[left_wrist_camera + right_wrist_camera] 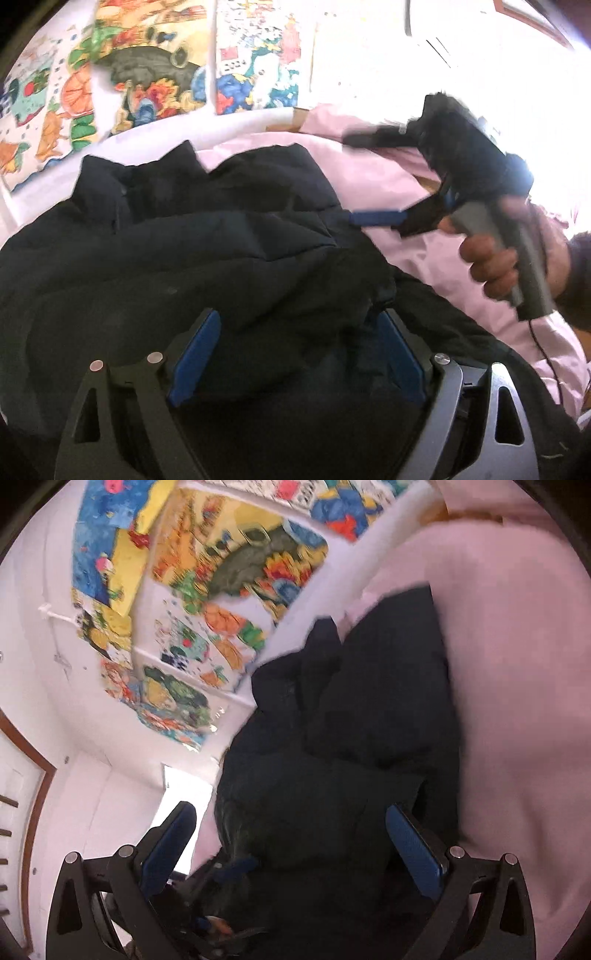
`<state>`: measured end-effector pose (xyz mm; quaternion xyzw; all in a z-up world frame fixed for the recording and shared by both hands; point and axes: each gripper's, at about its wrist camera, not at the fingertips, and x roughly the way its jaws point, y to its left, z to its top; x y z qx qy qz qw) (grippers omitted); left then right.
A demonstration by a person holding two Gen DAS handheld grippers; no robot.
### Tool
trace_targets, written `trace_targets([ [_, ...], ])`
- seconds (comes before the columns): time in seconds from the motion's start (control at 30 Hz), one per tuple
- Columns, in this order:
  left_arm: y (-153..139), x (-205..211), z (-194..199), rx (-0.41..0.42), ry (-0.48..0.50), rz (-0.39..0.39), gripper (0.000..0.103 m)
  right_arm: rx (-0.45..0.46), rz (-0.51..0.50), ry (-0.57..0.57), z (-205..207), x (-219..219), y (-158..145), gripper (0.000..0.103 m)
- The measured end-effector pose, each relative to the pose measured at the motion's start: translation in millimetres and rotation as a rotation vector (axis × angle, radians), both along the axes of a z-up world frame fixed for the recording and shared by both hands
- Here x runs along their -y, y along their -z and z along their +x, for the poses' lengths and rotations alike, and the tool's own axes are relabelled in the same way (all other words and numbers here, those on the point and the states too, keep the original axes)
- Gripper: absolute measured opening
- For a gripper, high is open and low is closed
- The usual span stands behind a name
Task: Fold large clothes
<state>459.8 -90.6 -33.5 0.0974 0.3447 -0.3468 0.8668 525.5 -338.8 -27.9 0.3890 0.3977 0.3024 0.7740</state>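
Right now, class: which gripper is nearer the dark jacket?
Left. The left gripper sits open right over the dark jacket; the right gripper, also open, reaches only its far edge above the pink sheet.

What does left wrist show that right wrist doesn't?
Left wrist only: the right gripper from outside, jaws open, one blue finger lying at the edge of the dark jacket, and the hand on its grey handle.

Right wrist only: a brown-framed door at the left and a bright doorway beyond the bed.

Both: the dark jacket bunched on the pink sheet, colourful posters on the white wall, and each camera's own blue-padded fingers standing apart, left gripper included.
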Motion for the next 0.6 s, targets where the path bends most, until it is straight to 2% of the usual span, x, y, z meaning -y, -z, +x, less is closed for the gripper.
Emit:
trace_targets([
  [0.07, -2, -12, -3, -0.005, -0.037, -0.012, 0.083, -0.020, -0.119, 0.028, 0, -7, 2, 0.103],
  [0.17, -6, -44, -1, 0.007, -0.161, -0.004, 0.083, -0.031, -0.279, 0.070, -4, -12, 5, 0.103],
  [0.23, -7, -67, 1, 0.019, -0.252, 0.011, 0.083, -0.037, -0.342, 0.087, -6, -14, 9, 0.101],
  [0.27, -7, -80, 5, 0.021, -0.309, 0.020, 0.083, -0.042, -0.357, 0.099, -8, -14, 10, 0.088],
  [0.3, -5, -92, 9, 0.016, -0.360, 0.022, 0.083, -0.044, -0.367, 0.107, -10, -12, 13, 0.081],
  [0.37, -3, -123, 20, -0.025, -0.459, -0.011, 0.083, -0.047, -0.407, 0.116, -12, -16, 14, 0.067],
  [0.4, -2, -142, 26, -0.057, -0.514, -0.054, 0.083, -0.033, -0.429, 0.118, -14, -18, 13, 0.062],
  [0.43, -2, -155, 29, -0.076, -0.547, -0.089, 0.083, -0.017, -0.451, 0.118, -16, -20, 10, 0.049],
  [0.5, -2, -178, 35, -0.101, -0.606, -0.136, 0.083, 0.004, -0.525, 0.122, -19, -28, 5, 0.032],
  [0.53, -4, -189, 40, -0.100, -0.641, -0.143, 0.083, 0.021, -0.561, 0.117, -19, -33, 2, 0.014],
  [0.57, -5, -196, 43, -0.093, -0.663, -0.144, 0.083, 0.034, -0.594, 0.118, -19, -37, 1, 0.008],
  [0.6, -7, -203, 45, -0.084, -0.678, -0.148, 0.083, 0.053, -0.630, 0.122, -17, -40, -3, 0.007],
])
